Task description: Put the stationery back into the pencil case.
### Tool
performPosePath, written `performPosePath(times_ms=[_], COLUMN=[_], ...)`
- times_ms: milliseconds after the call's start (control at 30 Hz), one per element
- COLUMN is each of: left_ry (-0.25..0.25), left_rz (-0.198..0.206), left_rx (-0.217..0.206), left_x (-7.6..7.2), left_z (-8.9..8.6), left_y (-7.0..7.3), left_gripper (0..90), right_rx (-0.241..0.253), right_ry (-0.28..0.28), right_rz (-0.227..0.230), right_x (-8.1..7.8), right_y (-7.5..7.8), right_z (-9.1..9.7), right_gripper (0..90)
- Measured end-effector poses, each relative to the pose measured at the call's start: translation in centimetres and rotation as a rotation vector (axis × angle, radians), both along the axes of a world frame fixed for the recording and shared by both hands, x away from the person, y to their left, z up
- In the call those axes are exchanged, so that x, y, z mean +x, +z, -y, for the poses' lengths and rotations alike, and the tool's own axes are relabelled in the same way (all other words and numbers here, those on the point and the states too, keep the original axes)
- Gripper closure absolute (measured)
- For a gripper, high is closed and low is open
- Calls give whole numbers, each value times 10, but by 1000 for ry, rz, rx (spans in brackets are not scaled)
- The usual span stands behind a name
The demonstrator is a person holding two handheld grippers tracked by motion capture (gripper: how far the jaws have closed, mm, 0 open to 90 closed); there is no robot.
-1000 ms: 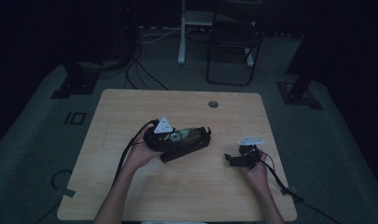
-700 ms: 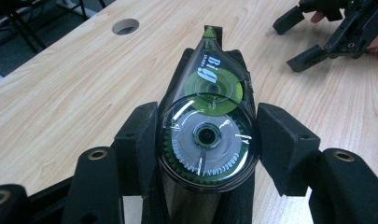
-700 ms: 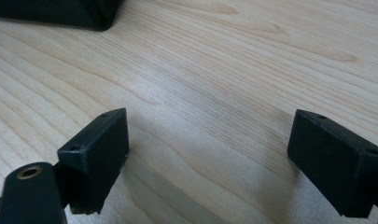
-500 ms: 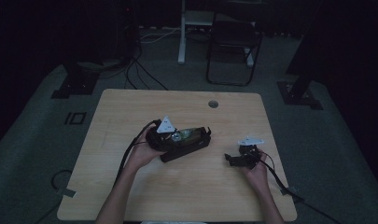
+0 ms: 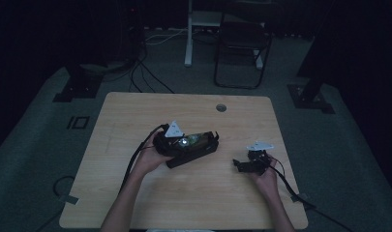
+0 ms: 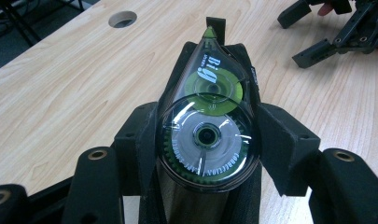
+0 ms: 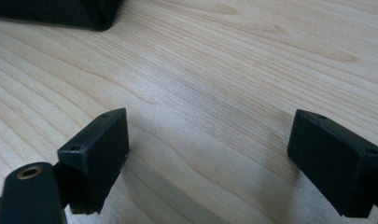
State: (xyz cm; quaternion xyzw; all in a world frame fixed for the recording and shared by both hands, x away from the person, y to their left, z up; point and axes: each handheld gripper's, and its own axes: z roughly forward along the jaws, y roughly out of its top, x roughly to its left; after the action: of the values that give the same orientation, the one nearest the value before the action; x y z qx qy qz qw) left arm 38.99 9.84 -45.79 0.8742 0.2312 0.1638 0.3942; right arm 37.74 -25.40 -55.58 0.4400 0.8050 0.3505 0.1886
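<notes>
Correction tape dispenser sits between the jaws of the left claw, a little left of the middle of the tabletop. In the left gripper view the two black pads press on its round clear body from both sides, so this claw is gripping it, and the green pointed tip looks away from the hand. I judge that it is light and stiff, but the smooth plastic shell can slip or crack if it is squeezed hard. The wide round part, where the pads are now, seems the best place to hold; the thin tip looks fragile. Further right, well apart, the right claw stays low over bare wood with its jaws wide open and nothing between them.
</notes>
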Motion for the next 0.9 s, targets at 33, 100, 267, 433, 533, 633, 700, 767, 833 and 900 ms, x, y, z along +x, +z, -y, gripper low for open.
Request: performPosePath(times_ms=[33, 100, 267, 433, 533, 633, 700, 767, 833, 900], left_ry=[1, 1, 2, 2, 2, 5, 6, 2, 4, 2], left_rz=[-2, -5, -9, -11, -14, -19, -22, -21, -22, -24], left_rx=[0, 3, 5, 9, 15, 19, 18, 25, 25, 27], left_x=[0, 1, 2, 3, 4, 5, 6, 7, 7, 7], left_z=[0, 1, 1, 2, 3, 4, 4, 5, 6, 7], left_y=[0, -1, -3, -4, -5, -7, -8, -8, -9, -10], left_gripper=[417, 417, 417, 417, 417, 417, 417, 417, 417, 417], right_rx=[0, 0, 0, 0, 0, 0, 0, 0, 0, 0], right_ry=[0, 0, 0, 0, 0, 0, 0, 0, 0, 0], right_rz=[0, 0, 0, 0, 0, 0, 0, 0, 0, 0], right_x=[0, 0, 0, 0, 0, 0, 0, 0, 0, 0], right_y=[0, 0, 0, 0, 0, 0, 0, 0, 0, 0], right_z=[0, 0, 0, 0, 0, 0, 0, 0, 0, 0], right_gripper=[125, 125, 125, 125, 125, 125, 125, 125, 125, 125])
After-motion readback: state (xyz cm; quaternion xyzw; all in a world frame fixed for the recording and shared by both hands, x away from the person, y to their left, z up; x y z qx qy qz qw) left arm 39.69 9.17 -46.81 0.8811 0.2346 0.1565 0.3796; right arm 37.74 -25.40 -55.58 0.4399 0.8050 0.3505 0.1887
